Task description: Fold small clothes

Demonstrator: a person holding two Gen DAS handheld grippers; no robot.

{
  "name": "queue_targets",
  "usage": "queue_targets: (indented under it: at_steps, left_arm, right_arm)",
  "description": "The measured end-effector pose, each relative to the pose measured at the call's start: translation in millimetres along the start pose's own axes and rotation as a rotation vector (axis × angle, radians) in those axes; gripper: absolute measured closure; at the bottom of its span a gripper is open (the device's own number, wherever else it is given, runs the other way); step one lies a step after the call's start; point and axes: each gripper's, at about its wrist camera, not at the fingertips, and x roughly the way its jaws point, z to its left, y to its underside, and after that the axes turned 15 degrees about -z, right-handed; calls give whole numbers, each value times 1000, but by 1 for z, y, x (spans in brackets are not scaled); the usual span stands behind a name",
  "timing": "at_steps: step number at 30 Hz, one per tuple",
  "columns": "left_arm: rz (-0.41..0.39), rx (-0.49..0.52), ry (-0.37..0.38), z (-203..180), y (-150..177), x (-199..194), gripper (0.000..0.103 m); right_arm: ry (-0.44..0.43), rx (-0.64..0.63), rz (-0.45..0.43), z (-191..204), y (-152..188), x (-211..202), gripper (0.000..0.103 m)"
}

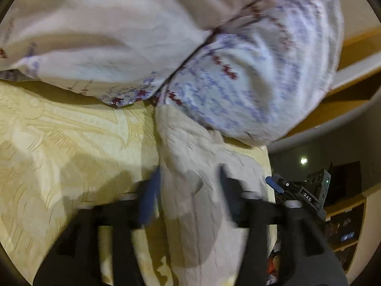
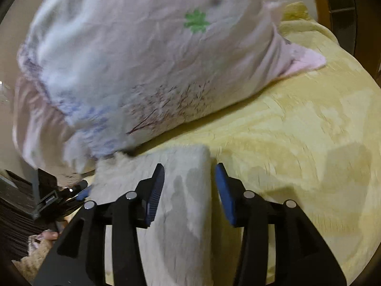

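Blur and cut edges

The left gripper [image 1: 188, 190] is smeared by motion — the pillow [image 2: 133, 54] print is blurred, and the cloth [image 2: 181, 214] runs off the bottom edge.

A yellow bedspread [image 2: 309, 143] with a raised leafy pattern covers the bed. On it lies a plump white pillow [image 2: 133, 54] printed with a green clover, blue marks and reddish twigs; a pink frilled corner rests on the spread. Beyond the bed, wooden shelves [image 1: 345, 217] stand in a dim room, with a small light [image 1: 303, 160] glowing.
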Motion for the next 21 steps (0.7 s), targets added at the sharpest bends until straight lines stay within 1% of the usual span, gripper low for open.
queue_targets:
  at_steps: [1, 4, 5, 6, 7, 9, 12, 14, 16, 18, 19, 20, 21]
  left_arm:
    - [5, 18, 10, -4, 4, -4, 41]
    - [63, 77, 23, -17, 25, -12, 41]
    - [80, 90, 21, -19, 32, -11, 41]
    - [93, 100, 14, -20, 37, -9, 41]
    - [105, 113, -9, -20, 41, -6, 41]
    - [137, 111, -29, -17, 46, 1, 42]
    - [141, 121, -54, -19, 47, 9, 42]
    - [140, 125, -68, -20, 48, 12, 42]
    - [143, 125, -75, -19, 50, 14, 41]
    - [142, 99, -71, -17, 52, 15, 40]
    - [139, 79, -68, -17, 53, 15, 40]
    - [135, 67, -64, -16, 53, 12, 40]
    - [131, 61, -56, -16, 55, 9, 40]
  right_arm:
    - [-10, 9, 10, -1, 7, -8, 58]
    - [-12, 13, 55, -3, 29, -14, 58]
    - [-10, 13, 67, -3, 35, -15, 62]
    - [-6, 16, 71, -2, 39, -15, 85]
    - [-5, 17, 67, -1, 46, -14, 94]
    - [28, -2, 38, 3, 49, -17, 95]
    - [91, -39, 13, 4, 46, -14, 96]
    - [126, -53, 10, 3, 42, -9, 96]
    - [152, -46, 32, 0, 43, 1, 96]
    - [156, -20, 59, -8, 49, 9, 94]
    - [140, 23, 62, -14, 51, 8, 94]
    - [132, 41, 58, -15, 50, 4, 91]
    - [119, 57, 50, -15, 49, -2, 84]
